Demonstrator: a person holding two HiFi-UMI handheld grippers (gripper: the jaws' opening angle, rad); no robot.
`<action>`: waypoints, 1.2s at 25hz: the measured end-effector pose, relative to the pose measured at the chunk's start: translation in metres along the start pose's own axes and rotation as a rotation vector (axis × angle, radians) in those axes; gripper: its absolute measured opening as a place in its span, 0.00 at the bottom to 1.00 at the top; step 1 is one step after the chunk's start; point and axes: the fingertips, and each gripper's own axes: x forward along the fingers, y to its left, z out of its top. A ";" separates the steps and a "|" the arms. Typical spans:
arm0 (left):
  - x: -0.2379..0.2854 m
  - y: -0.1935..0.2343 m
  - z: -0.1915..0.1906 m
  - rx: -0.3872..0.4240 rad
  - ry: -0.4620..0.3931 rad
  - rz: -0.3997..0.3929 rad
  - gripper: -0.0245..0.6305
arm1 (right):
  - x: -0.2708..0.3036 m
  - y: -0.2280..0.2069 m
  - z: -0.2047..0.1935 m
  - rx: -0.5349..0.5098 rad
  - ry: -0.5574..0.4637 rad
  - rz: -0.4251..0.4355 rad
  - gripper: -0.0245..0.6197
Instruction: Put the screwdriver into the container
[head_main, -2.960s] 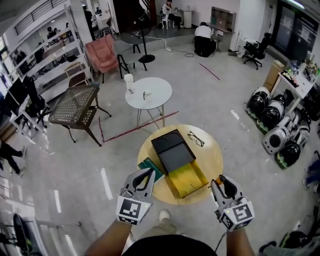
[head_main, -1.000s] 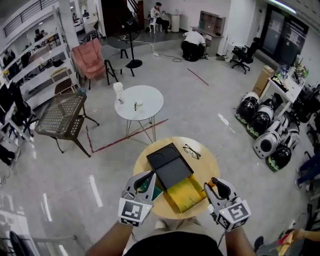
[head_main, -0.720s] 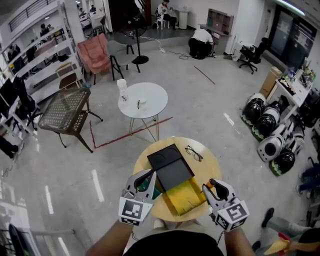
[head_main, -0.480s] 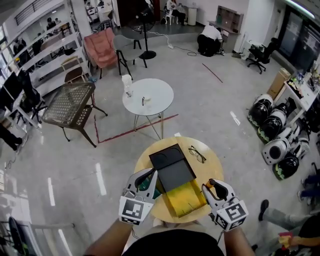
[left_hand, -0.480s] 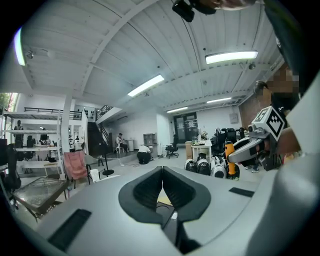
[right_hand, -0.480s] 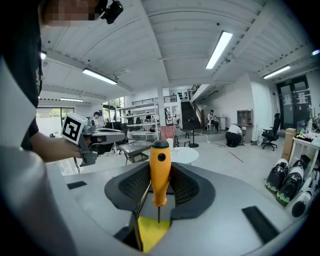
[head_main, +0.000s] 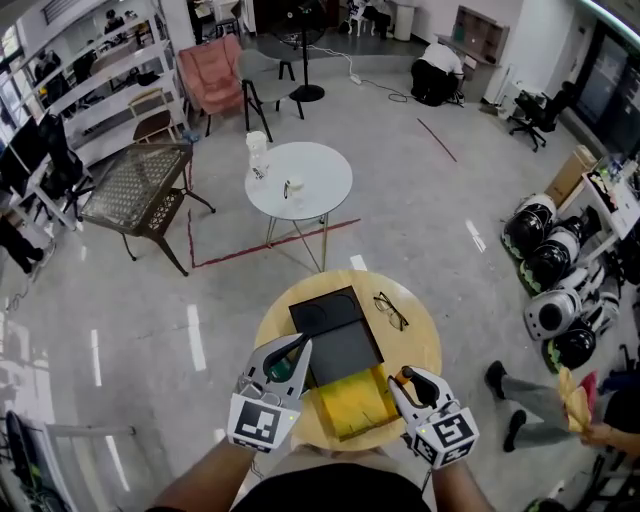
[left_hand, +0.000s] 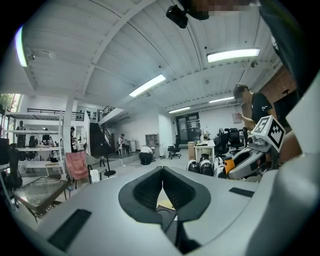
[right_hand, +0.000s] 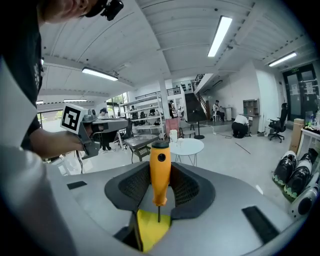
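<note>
A round wooden table (head_main: 418, 335) carries a black box (head_main: 335, 335) and, just in front of it, an open yellow container (head_main: 355, 402). My right gripper (head_main: 408, 381) is shut on an orange-handled screwdriver (right_hand: 160, 170), held at the container's right edge. In the right gripper view the handle stands upright between the jaws, its thin shaft pointing down at the yellow container (right_hand: 148, 227). My left gripper (head_main: 290, 354) hovers over the table's left side, by the box. Its jaws (left_hand: 162, 176) are shut with nothing in them.
A pair of glasses (head_main: 391, 310) lies on the table's far right. A green item (head_main: 278, 370) shows under the left gripper. Beyond stand a white round table (head_main: 298, 180) and a mesh chair (head_main: 135, 192). A person's legs (head_main: 505, 400) are at the right, near parked robots (head_main: 555, 270).
My right gripper with the screwdriver has drifted left, closer to the yellow container. The left gripper stays shut by the box. A person has walked in at the lower right.
</note>
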 end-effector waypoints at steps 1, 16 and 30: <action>0.001 0.000 -0.002 0.004 0.006 -0.001 0.06 | 0.003 -0.001 -0.004 0.001 0.009 0.003 0.25; 0.004 -0.008 -0.016 0.046 0.047 -0.035 0.06 | 0.045 -0.012 -0.082 0.030 0.174 0.030 0.25; -0.008 0.008 -0.028 0.042 0.087 -0.002 0.06 | 0.082 -0.023 -0.160 0.007 0.349 0.035 0.25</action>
